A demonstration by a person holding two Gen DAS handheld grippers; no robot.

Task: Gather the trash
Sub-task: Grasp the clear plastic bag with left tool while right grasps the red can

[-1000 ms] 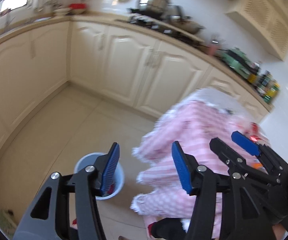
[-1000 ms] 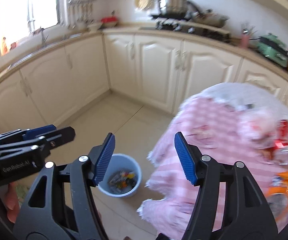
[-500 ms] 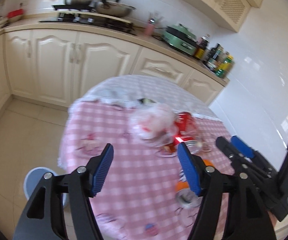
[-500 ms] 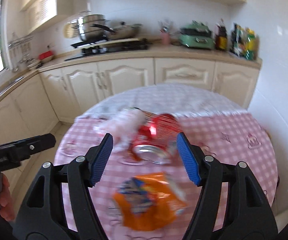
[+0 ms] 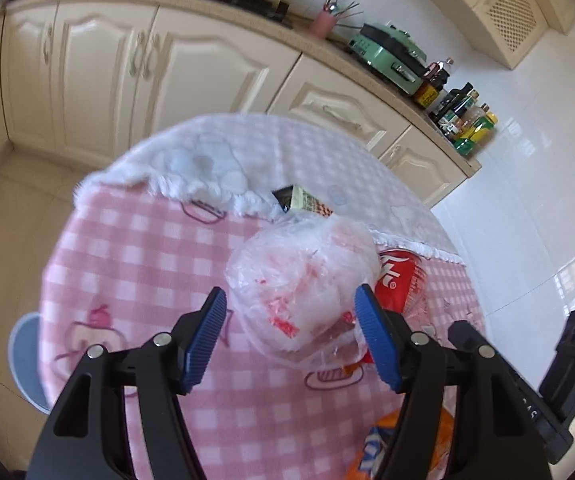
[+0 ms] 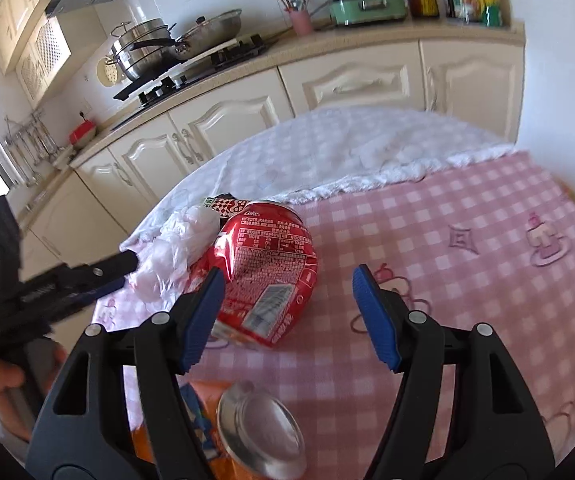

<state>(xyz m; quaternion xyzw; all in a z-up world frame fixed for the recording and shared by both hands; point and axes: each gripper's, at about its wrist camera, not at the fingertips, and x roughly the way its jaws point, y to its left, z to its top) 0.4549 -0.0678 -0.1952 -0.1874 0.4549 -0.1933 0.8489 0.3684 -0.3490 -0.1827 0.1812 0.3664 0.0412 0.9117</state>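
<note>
Step in hand: reaching in for the next pieces of trash; nothing had been lifted yet.
Left gripper [image 5: 289, 328]: jaws stood apart, having just been opening, with the crumpled clear plastic bag with red print [image 5: 301, 276] framed between them; the blue pads did not appear to press on it.
Right gripper [image 6: 287, 312]: jaws also apart, just widened, empty. The crushed red aluminium cola can [image 6: 269, 268] lay on its side just ahead, nearer the left-hand pad.
Where the trash lay: all on the round table under a pink checked cloth [image 6: 467, 280], towards its middle; the bag touched the can. An orange snack packet [image 5: 371, 452] and a silver can end [image 6: 261, 430] sat at the near edge.
Bin: the pale blue round bin [image 5: 23, 364] stood on the floor beyond the table's left edge.
Next move, as I judge it: the left should lower around the bag and close gently, since thin film will slip and collapse. The right should shift leftwards to centre on the dented can before closing.
</note>
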